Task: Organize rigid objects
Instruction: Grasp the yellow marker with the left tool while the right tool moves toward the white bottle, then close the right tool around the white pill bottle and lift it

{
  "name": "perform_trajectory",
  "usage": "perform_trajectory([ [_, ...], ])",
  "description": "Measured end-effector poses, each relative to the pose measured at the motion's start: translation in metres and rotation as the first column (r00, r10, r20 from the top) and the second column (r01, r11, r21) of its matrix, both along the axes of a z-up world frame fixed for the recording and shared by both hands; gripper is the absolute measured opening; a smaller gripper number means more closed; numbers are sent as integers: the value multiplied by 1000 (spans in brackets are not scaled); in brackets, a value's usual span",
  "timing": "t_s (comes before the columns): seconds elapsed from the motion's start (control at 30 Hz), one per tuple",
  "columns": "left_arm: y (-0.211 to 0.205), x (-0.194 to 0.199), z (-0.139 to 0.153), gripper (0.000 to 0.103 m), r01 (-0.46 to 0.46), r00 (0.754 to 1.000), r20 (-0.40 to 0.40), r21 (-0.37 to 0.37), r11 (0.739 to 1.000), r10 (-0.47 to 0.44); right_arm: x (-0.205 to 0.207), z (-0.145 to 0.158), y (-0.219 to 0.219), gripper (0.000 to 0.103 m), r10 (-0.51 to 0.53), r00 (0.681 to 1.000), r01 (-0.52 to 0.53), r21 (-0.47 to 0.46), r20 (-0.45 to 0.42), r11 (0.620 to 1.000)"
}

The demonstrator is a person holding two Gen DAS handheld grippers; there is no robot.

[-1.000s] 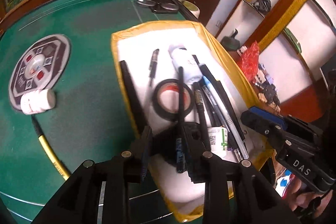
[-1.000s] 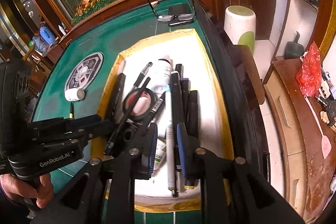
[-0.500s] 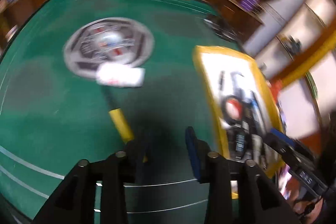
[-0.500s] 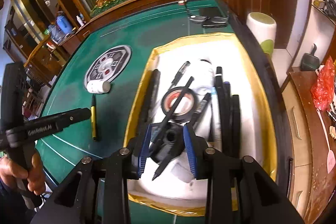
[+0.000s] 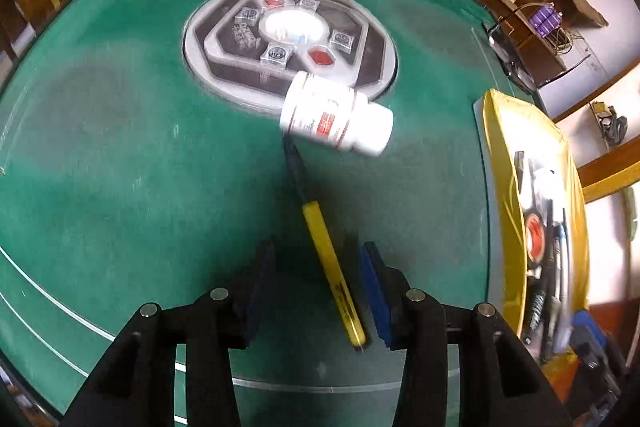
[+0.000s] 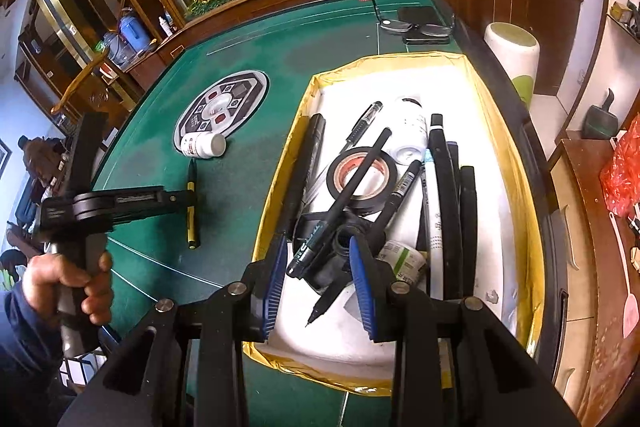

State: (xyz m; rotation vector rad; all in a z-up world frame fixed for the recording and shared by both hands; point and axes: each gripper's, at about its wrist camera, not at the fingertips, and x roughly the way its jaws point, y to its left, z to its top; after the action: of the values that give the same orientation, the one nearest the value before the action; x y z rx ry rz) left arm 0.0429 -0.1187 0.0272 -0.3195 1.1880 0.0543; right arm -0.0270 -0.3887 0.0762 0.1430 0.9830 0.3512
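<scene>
Left tongs (image 5: 316, 291) are spread wide, low over the green tabletop (image 5: 120, 167), and a yellow-and-black pen (image 5: 320, 247) lies between the pads, nearer the right pad (image 5: 374, 291), not gripped. The pen's black end points up to a white pill bottle (image 5: 336, 117) lying on its side, its base overlapping the edge of a round grey panel (image 5: 288, 39) set in the felt. Off to the right sits the yellow-rimmed tray (image 5: 500, 187), blurred in this view. Over on the other side, the right tongs (image 6: 320, 283) are apart too, hanging above the near end of that tray (image 6: 516, 187), their blue pads either side of a black pen (image 6: 348, 195) and a dark round holder (image 6: 340, 247); nothing is clamped. The black pen lies across a roll of black tape (image 6: 362, 175). Beside it, more dark pens and markers (image 6: 448, 195) lie lengthwise, with a white bottle (image 6: 410, 131) farther back. Beyond the tray, glasses (image 6: 416, 27) rest on a phone. From here the left tongs (image 6: 176, 197) reach across the yellow pen (image 6: 192, 211) on the felt.
</scene>
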Motion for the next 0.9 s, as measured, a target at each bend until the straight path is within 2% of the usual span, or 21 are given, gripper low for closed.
perform_trajectory([
  [0.03,-2,1,-2,36,16,1000,0,24,1000,-16,0,0,0,31,0,1000,0,0,1,1000],
  [0.07,-3,1,-3,17,24,1000,5,49,999,-24,-1,1,-1,31,2,1000,-2,2,3,1000],
  [0.17,2,-4,-4,7,34,999,17,50,998,-34,0,0,0,31,15,1000,-15,14,0,1000],
  [0.4,44,-32,-3,7,-14,1000,13,77,997,13,12,9,42,31,165,986,-165,6,1,986],
  [0.53,77,-49,-3,7,-60,998,8,86,995,59,35,22,86,32,315,949,-315,-15,4,949],
  [0.67,92,-58,-3,8,-61,998,9,81,995,61,66,31,137,32,465,885,-463,-69,15,884],
  [0.8,93,-58,-3,8,-40,999,4,85,996,40,97,27,191,34,589,808,-582,-157,4,798],
  [0.87,92,-58,-2,8,-27,1000,4,99,995,27,112,16,212,37,638,769,-636,-177,-52,752],
  [0.9,91,-58,-2,8,-21,1000,4,103,994,20,118,8,223,37,647,758,-646,-220,-77,731],
])
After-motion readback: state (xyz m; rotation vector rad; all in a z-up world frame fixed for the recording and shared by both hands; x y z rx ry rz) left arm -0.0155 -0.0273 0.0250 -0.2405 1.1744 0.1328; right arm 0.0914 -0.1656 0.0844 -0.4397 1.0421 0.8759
